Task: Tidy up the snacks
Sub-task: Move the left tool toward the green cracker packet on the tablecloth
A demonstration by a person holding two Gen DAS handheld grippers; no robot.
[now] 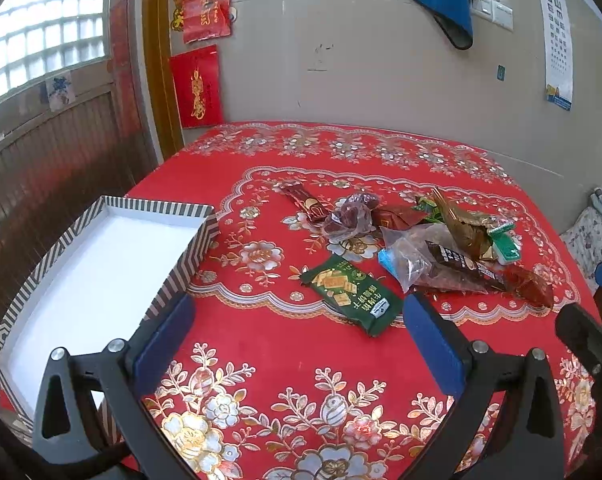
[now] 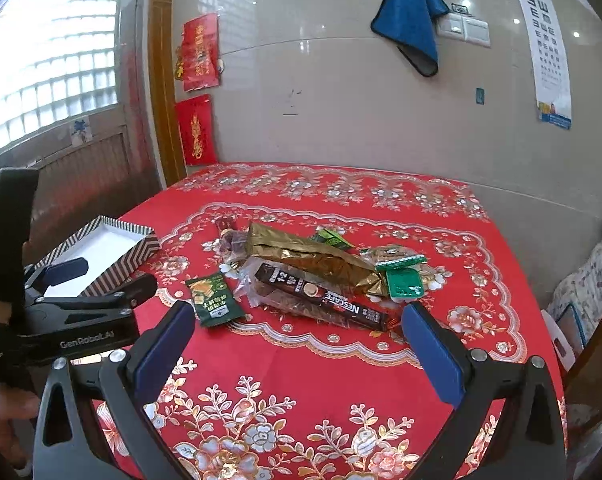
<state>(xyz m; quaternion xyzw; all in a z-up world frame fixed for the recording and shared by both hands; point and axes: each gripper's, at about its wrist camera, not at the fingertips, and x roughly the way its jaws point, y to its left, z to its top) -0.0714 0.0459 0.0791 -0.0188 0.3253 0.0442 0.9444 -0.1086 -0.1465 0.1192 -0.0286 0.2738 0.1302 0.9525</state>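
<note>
Both claws, the left gripper (image 1: 299, 334) and right gripper (image 2: 297, 338), hang with fingers apart and empty above a red tablecloth (image 1: 285, 352); mid-table lies the snack pile (image 2: 317, 276), left of it a striped box (image 1: 101, 248)

Left gripper (image 1: 299, 338) and right gripper (image 2: 297, 338) hover side by side, jaws spread wide (nothing held).
</note>
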